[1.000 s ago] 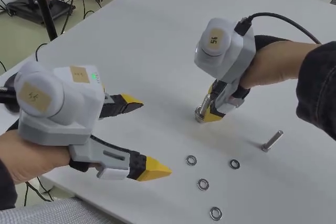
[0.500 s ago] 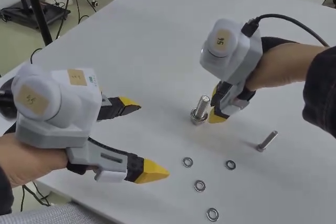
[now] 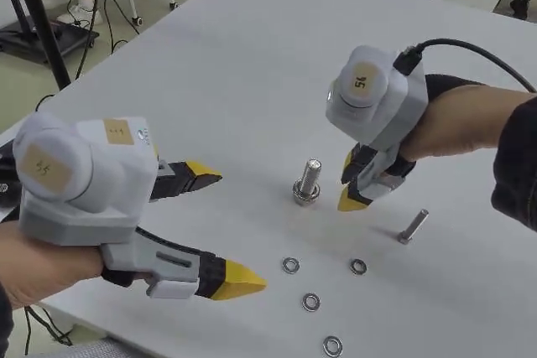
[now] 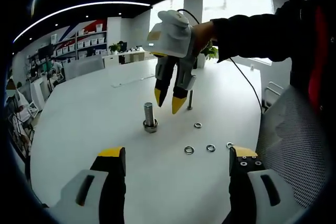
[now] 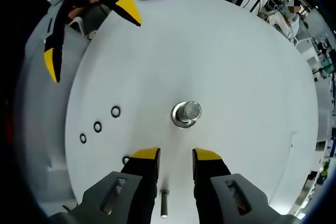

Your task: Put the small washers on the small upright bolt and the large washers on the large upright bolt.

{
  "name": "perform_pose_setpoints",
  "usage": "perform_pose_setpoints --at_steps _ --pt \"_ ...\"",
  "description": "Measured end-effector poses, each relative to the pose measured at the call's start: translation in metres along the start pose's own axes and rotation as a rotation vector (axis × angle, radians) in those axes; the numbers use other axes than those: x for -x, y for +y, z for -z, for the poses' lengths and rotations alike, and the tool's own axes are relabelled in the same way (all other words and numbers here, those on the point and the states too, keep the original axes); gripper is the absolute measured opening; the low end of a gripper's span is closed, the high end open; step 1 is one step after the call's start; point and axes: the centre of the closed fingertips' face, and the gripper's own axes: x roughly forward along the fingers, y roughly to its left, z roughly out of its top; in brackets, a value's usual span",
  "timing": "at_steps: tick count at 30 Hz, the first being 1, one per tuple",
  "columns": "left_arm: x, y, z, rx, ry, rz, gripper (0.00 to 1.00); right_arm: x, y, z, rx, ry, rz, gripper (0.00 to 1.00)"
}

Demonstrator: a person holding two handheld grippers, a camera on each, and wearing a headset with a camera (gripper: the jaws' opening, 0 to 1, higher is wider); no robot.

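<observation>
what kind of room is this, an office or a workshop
Most likely an open office or lab space rather than a workshop. The work sits on a long white meeting-style table, a mesh office chair stands beside it, and stocked shelves line the far wall under strip ceiling lights.

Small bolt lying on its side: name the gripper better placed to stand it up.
Right. The right gripper hovers beside the small bolt; the left gripper sits farther off, beyond the washers.
</observation>
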Motion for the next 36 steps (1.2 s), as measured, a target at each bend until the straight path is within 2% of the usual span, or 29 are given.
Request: perform_pose_setpoints --at_steps 12,22,36 --pt "-0.001 -0.006 -0.006 -0.028 0.001 0.020 0.80 0.012 0.023 0.009 -0.034 -0.025 0.016 0.26" --pt "-0.001 -0.012 -0.012 -0.049 0.002 0.040 0.80 0.012 0.043 0.018 -0.067 -0.039 0.002 0.25" --pt "0.001 -0.021 -0.014 -0.064 0.005 0.061 0.80 0.007 0.066 0.028 -0.112 -0.048 -0.011 0.25"
